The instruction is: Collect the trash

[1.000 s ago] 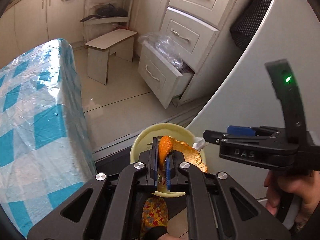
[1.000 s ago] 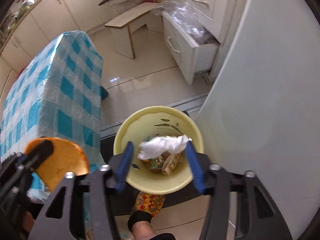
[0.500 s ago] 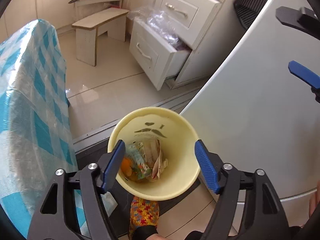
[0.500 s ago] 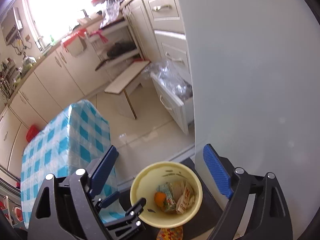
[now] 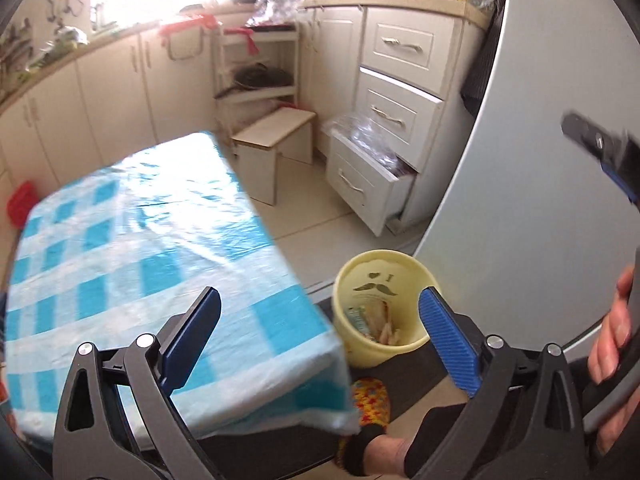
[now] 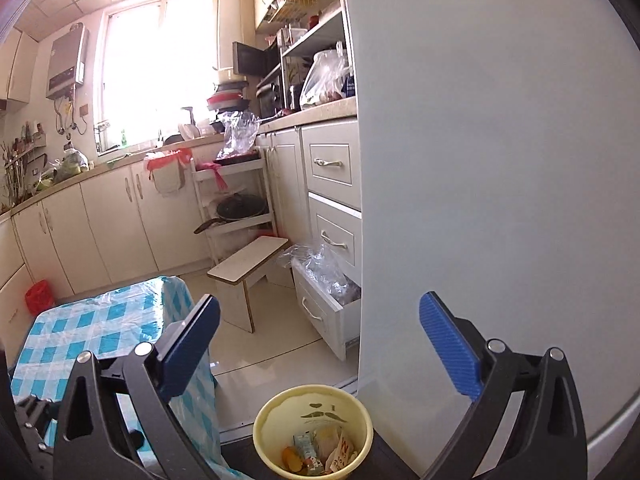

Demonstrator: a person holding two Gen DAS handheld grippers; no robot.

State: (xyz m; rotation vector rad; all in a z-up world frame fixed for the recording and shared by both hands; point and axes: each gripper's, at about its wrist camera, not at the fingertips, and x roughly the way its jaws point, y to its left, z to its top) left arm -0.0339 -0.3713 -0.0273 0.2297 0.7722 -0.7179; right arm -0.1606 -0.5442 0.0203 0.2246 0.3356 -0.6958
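Observation:
A pale yellow bin (image 5: 382, 276) with a moustache print stands on the floor between the table and the fridge; wrappers, paper and an orange peel (image 6: 290, 458) lie inside it (image 6: 316, 412). My left gripper (image 5: 318, 336) hangs above the table corner and the bin, its jaws still opening, wide apart with nothing between them. My right gripper (image 6: 320, 340) is lifted higher and points across the kitchen, its jaws also opening and empty. A hand (image 5: 614, 336) holds the right gripper's handle at the right edge of the left wrist view.
A table under a blue-checked cloth (image 5: 132, 264) fills the left. The white fridge door (image 6: 500, 160) stands at the right. A wooden stool (image 6: 250, 264), an open bottom drawer with plastic bags (image 6: 326, 280) and cream cabinets (image 6: 104, 220) lie beyond. A foot in a patterned slipper (image 5: 370, 400) is by the bin.
The left gripper let the orange peel go and the right one the white tissue into the bin. Both opened wide, rose and drew back; the right one tilted up.

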